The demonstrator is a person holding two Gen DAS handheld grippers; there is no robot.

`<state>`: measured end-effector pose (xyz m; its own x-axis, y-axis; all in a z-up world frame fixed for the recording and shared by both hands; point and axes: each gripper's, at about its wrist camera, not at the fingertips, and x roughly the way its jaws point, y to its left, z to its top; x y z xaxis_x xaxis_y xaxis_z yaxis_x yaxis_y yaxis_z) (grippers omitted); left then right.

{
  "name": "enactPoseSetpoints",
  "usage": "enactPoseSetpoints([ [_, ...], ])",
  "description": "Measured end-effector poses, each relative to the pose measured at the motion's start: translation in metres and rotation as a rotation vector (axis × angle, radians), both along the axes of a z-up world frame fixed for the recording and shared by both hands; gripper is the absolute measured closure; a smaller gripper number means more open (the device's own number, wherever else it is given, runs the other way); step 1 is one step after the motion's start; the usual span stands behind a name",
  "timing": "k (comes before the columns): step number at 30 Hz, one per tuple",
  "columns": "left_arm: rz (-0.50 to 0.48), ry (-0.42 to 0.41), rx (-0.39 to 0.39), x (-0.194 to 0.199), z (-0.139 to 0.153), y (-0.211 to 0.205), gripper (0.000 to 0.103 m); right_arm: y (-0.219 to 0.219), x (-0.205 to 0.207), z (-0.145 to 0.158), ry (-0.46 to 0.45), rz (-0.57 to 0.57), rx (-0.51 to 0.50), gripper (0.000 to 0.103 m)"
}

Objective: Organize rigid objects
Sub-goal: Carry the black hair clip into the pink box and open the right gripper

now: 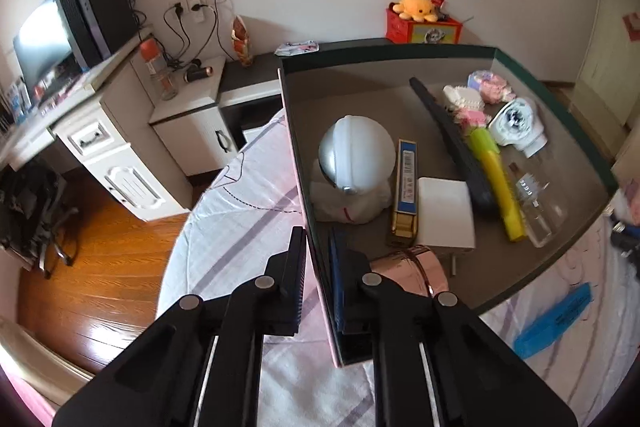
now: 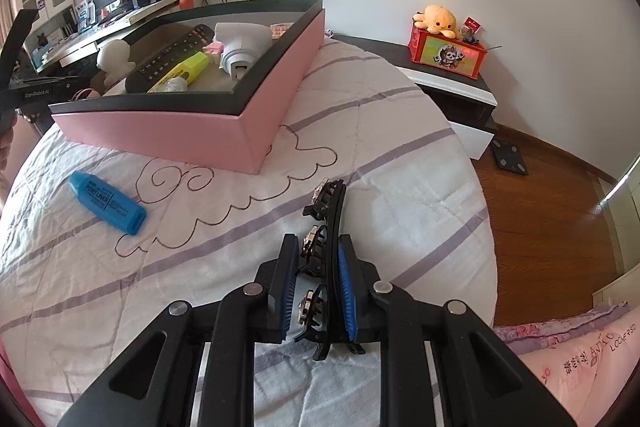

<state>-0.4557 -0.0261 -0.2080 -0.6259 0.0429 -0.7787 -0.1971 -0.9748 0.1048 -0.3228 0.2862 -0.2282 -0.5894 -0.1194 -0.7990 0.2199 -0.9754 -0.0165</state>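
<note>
The right gripper [image 2: 316,291] is closed on a black hair clip [image 2: 326,259] set with metal ornaments; both blue pads press against it, and the clip's far end lies over the quilt [image 2: 224,267]. The left gripper [image 1: 318,279] is clamped on the near wall of the pink box [image 1: 320,311], one finger outside the wall and one inside.

Just inside that wall, beside the inner finger, lies a roll of copper tape [image 1: 416,267]. Behind it sit a white adapter [image 1: 446,213], a blue-and-gold pack [image 1: 406,187] and a white astronaut figure [image 1: 352,171]. To their right lie a black remote [image 1: 452,143], a yellow highlighter [image 1: 500,183] and a clear bottle [image 1: 542,211], side by side. Farther in are a white watch [image 1: 518,123] and small pastel items, too blurred to identify.

The box rests on the quilt. A blue highlighter [image 2: 106,201] lies on the quilt outside the box, near its front wall and well apart from the clip.

Against the far wall, an orange plush octopus [image 2: 438,19] sits on a red box [image 2: 446,53]. A desk with a monitor [image 1: 44,47] stands at the far left.
</note>
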Motion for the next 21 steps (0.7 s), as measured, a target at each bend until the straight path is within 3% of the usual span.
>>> enactPoseSetpoints([
  [11,-0.006,0.006,-0.022,0.001,0.0,0.001,0.093,0.005,-0.001,0.012,0.029,-0.013,0.007,0.084],
  [21,-0.008,0.006,-0.02,0.001,0.0,0.001,0.093,-0.005,-0.018,0.075,0.17,-0.014,-0.028,0.084],
])
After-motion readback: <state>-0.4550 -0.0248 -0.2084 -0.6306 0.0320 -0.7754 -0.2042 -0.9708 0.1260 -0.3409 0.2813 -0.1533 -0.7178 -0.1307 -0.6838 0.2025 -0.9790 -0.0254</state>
